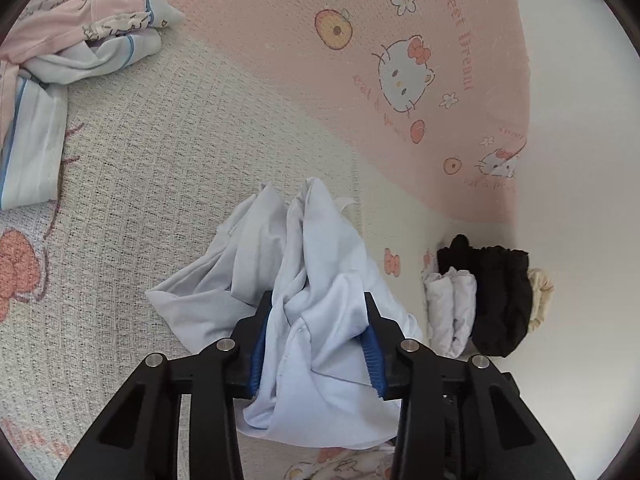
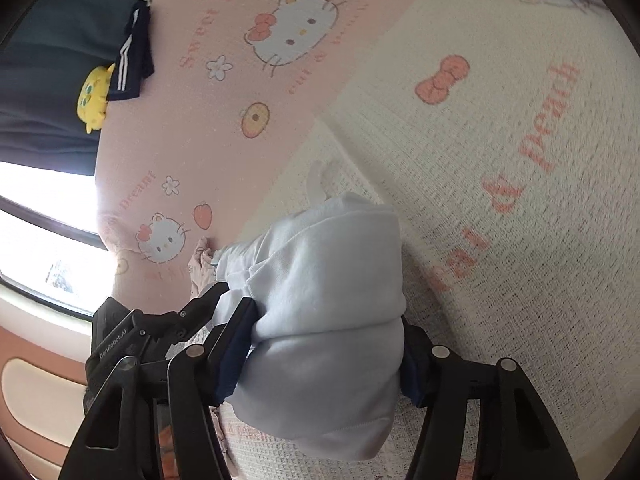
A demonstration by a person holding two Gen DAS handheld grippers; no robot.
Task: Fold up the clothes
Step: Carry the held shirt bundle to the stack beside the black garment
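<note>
A pale blue-white garment (image 1: 304, 288) lies bunched on the bed. My left gripper (image 1: 318, 312) is shut on a thick wad of it between the blue pads (image 1: 258, 354). In the right wrist view the same pale garment (image 2: 328, 304) is folded into a thick roll, and my right gripper (image 2: 326, 344) is shut on it. The left gripper's black body (image 2: 132, 340) shows just to the left of it, touching the same cloth.
A waffle-knit Hello Kitty blanket (image 1: 160, 168) covers the bed, cream with a pink band (image 1: 320, 60). A heap of pink and white clothes (image 1: 68, 52) lies at the far left. Folded white, black and cream items (image 1: 480, 300) sit at the right. A dark striped garment (image 2: 132, 56) lies far off.
</note>
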